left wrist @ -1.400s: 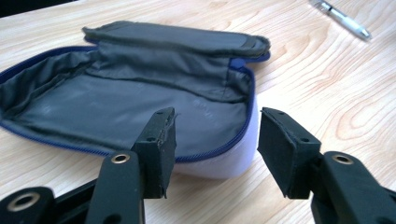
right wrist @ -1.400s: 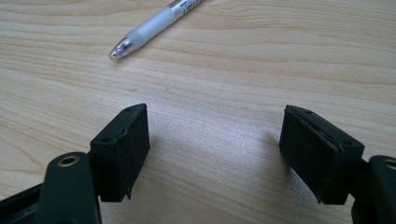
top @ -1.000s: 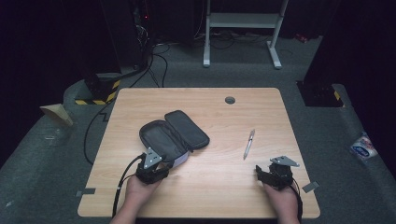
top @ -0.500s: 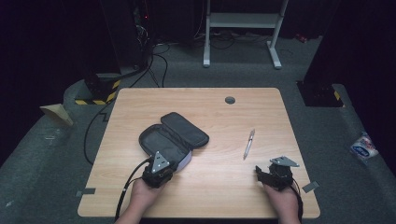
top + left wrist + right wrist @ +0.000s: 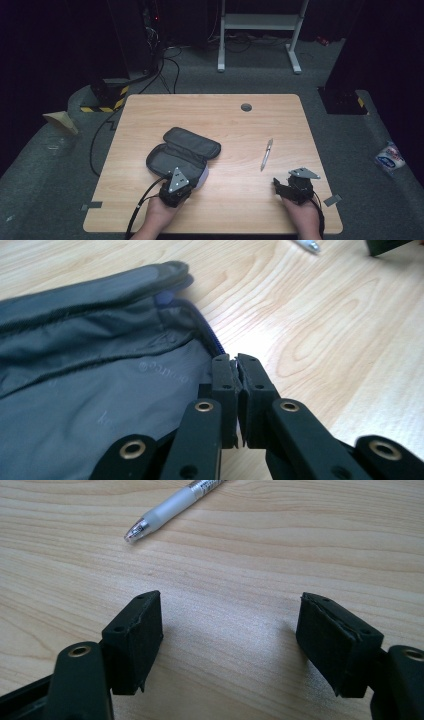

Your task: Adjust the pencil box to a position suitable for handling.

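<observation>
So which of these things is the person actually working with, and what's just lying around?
Seemingly part of the job:
- grey pencil case, lying open
- pen
- left gripper, fingers shut at the case's edge
- right gripper, open near the pen

Just lying about:
- cables
- white packet on the floor
- metal stand

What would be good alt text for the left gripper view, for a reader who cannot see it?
The left gripper, its black fingers closed together, sits at the edge of an open grey zippered pencil case with a blue zip, on a light wooden table. A pen tip shows at the top edge.
</observation>
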Motion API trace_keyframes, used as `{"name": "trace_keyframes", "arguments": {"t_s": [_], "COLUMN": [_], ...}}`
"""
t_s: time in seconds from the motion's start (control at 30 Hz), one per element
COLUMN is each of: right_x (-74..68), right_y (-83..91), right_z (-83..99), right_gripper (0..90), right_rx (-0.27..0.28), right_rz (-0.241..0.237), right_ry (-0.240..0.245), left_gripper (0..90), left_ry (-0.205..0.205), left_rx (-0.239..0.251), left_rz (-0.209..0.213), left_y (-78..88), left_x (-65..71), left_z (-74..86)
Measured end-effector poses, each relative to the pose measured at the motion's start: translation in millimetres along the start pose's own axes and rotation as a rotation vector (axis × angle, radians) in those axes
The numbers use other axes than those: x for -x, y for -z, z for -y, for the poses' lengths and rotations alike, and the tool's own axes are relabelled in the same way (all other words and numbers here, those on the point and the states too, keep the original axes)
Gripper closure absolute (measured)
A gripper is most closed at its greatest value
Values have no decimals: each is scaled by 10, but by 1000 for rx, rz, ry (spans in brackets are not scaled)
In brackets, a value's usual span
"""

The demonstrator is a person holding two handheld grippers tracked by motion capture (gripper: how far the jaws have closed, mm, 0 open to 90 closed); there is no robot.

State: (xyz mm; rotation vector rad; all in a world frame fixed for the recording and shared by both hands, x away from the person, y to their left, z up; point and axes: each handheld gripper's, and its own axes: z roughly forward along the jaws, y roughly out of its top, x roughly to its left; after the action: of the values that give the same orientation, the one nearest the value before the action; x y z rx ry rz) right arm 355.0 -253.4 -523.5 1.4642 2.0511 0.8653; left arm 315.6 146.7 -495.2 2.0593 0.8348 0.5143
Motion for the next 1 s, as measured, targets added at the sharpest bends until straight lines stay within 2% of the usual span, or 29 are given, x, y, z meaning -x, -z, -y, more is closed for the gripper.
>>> {"name": "trace_keyframes", "arguments": {"t_s": [0.17, 0.37, 0.4, 0.5, 0.6, 0.73, 0.77, 0.8, 0.83, 0.9, 0.93, 0.97, 1.0], "right_x": [0, 0, -5, -8, -8, -12, -12, -10, -10, -10, -10, -10, -6], "right_y": [0, 0, 3, 8, 6, 9, 9, 7, 8, 9, 9, 9, 7], "right_z": [0, 0, 2, 5, 3, 4, 4, 4, 4, 5, 4, 4, 4], "right_gripper": [266, 266, 274, 281, 292, 295, 295, 298, 300, 300, 302, 302, 307], "right_rx": [0, 0, 0, 0, 3, 1, 1, 4, 3, 3, 3, 3, 6], "right_rz": [-1, -1, -4, -4, -2, 2, 2, 1, 2, 1, 2, 2, 2], "right_ry": [0, 1, -3, 0, -4, -4, -4, -4, -7, -7, -8, -8, -5], "left_gripper": [867, 842, 787, 763, 699, 674, 669, 660, 646, 636, 633, 631, 631], "left_ry": [-5, -18, -20, -12, -3, 23, 30, 30, 37, 44, 75, 75, 108], "left_rx": [12, 14, 12, 25, 45, 59, 70, 70, 74, 68, 61, 61, 69], "left_rz": [21, 20, 26, 35, 39, 26, 7, 7, -20, -28, -34, -34, -61], "left_y": [9, 10, 5, 16, 63, 142, 193, 193, 241, 264, 327, 327, 399], "left_x": [69, 65, 51, 29, -13, -91, -136, -136, -194, -239, -343, -343, -452], "left_z": [-28, -27, -26, -26, -36, -47, -49, -49, -47, -47, -43, -43, -12]}}
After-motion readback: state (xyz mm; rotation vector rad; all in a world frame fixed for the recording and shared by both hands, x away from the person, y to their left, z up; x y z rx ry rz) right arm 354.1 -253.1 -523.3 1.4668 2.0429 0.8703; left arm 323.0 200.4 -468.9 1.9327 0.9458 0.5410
